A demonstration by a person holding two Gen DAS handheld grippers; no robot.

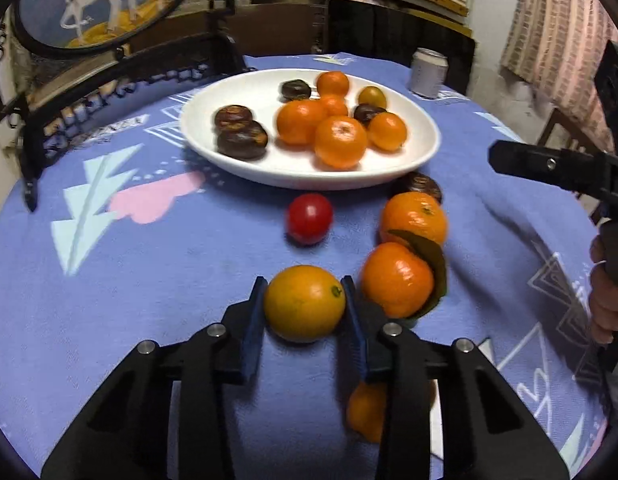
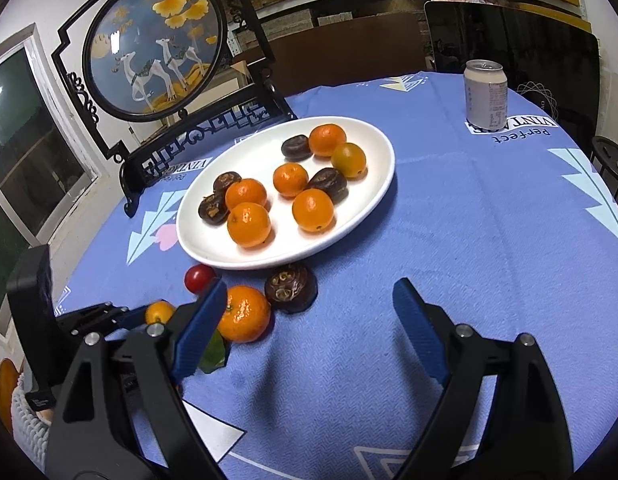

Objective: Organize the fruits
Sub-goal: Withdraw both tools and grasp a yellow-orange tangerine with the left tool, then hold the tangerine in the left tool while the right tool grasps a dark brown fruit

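Left gripper (image 1: 304, 300) clamped on yellow-orange citrus (image 1: 304, 303), pads squeezing both sides, fruit on blue cloth (image 1: 189, 280) short of white plate (image 1: 213, 148); likely gripped for transfer there. Right gripper (image 2: 309, 320) wide open, empty, hovering beside loose mandarin (image 2: 245, 312).
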